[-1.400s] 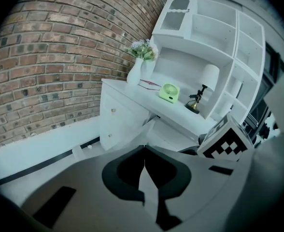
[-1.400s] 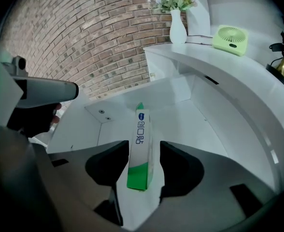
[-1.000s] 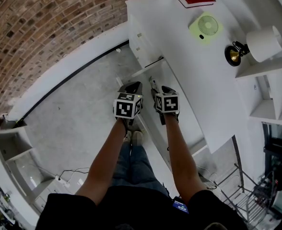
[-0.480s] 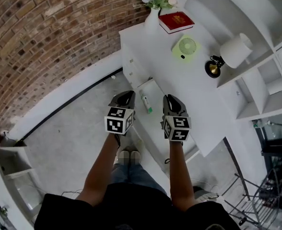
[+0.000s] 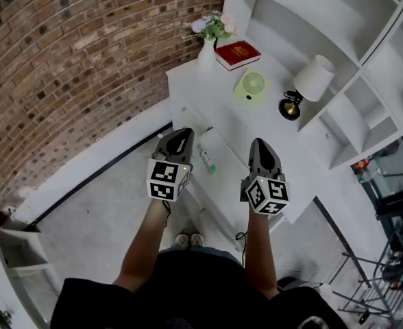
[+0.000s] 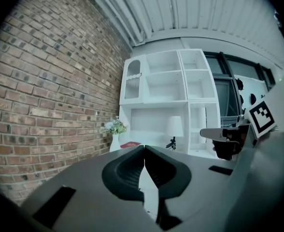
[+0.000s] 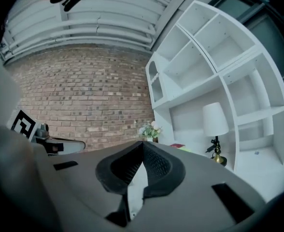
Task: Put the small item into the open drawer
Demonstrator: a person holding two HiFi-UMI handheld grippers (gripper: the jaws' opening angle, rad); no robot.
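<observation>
The small item (image 5: 206,160), a slim white tube with a green end, lies inside the open white drawer (image 5: 225,164) that is pulled out from the desk. My left gripper (image 5: 180,135) hovers by the drawer's left edge, shut and holding nothing. To the right, above the drawer's right side, my right gripper (image 5: 259,143) is also shut and empty. In the left gripper view the left gripper's (image 6: 144,151) jaws meet with nothing between them. The right gripper view shows the right gripper's (image 7: 142,146) jaws the same way. Both point at the shelving.
The white desk top (image 5: 208,91) carries a vase of flowers (image 5: 208,34), a red book (image 5: 237,53), a pale green fan (image 5: 250,86) and a lamp (image 5: 306,83). White shelving (image 5: 338,53) rises behind it, a brick wall (image 5: 64,67) stands at the left. My feet (image 5: 189,240) are on grey floor.
My right gripper has drawn back from over the drawer toward the right. The small item now shows lying in the drawer. The view has lifted to take in more shelving.
</observation>
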